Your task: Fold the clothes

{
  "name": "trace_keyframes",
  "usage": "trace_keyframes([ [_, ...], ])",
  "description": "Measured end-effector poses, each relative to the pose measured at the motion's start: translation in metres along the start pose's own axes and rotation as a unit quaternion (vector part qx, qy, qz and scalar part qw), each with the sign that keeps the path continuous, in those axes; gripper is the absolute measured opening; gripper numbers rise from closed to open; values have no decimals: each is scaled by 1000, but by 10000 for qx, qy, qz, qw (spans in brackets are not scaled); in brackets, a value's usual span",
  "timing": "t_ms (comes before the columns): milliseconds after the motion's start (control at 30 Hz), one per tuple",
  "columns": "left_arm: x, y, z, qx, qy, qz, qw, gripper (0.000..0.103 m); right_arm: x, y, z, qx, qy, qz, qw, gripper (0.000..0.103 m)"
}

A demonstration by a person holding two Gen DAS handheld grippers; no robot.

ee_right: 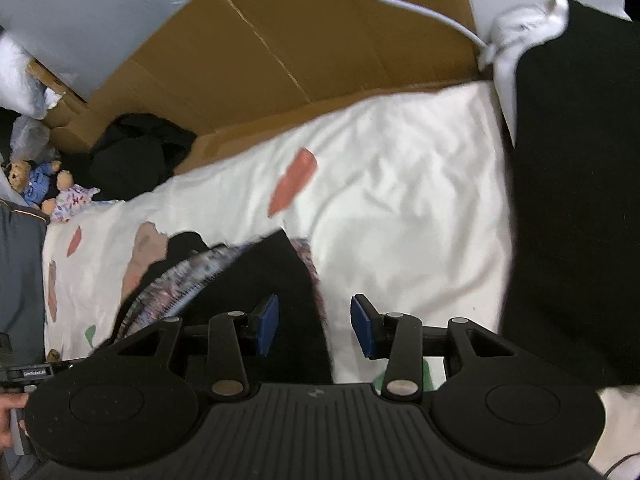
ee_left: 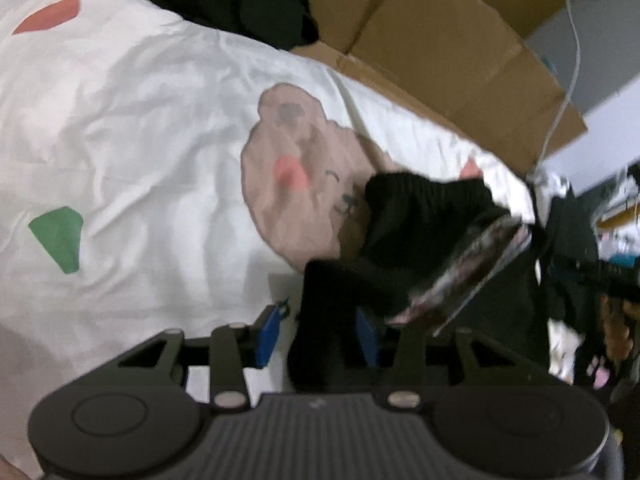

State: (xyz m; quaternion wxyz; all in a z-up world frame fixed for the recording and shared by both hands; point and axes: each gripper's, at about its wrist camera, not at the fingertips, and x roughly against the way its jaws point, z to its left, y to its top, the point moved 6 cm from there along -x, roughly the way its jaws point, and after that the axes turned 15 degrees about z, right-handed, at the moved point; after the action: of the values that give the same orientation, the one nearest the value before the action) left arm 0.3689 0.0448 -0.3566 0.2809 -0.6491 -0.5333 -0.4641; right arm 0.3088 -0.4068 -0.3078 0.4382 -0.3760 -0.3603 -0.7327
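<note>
A: Black garment (ee_left: 404, 232) with a patterned lining, where does it sit?

B: It is bunched between the blue pads of the left gripper (ee_left: 320, 330), rising up and to the right above the white sheet (ee_left: 140, 140) with its bear print (ee_left: 296, 172). The picture is blurred, so the fabric's edges are soft.

A: And those jaws?

B: Narrowed onto the cloth; dark fabric fills the gap between the pads.

A: The right gripper (ee_right: 316, 326)?

B: Its jaws stand apart. A fold of the same black garment (ee_right: 276, 292) lies across the left half of the gap by the left pad; bare sheet (ee_right: 400, 184) shows by the right pad. Neither pad visibly presses the cloth.

A: How are the tools held?

B: Both point forward and down over the bed. A hand (ee_right: 10, 420) shows at the near left edge of the right view. Flattened cardboard (ee_right: 320, 32) stands at the far side, and two teddy bears (ee_right: 44, 188) lie far left.
</note>
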Motion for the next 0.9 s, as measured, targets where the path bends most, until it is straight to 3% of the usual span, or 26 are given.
trace_keyframes([
  [300,-23,-16,-13,-712,412,440,9956,46,-14,-7,-7,20,-78,95,9999,48],
  [567,-34,-8,-18,-1006,677,337,9920,51,-26,-9,-1,217,-162,191,9995,48],
  [733,-34,6,-25,-1081,671,75,9918,53,-32,-5,-2,222,-158,211,9994,48],
  [900,-27,25,-22,-735,417,-369,9957,53,-31,-1,0,274,-200,216,9992,48],
])
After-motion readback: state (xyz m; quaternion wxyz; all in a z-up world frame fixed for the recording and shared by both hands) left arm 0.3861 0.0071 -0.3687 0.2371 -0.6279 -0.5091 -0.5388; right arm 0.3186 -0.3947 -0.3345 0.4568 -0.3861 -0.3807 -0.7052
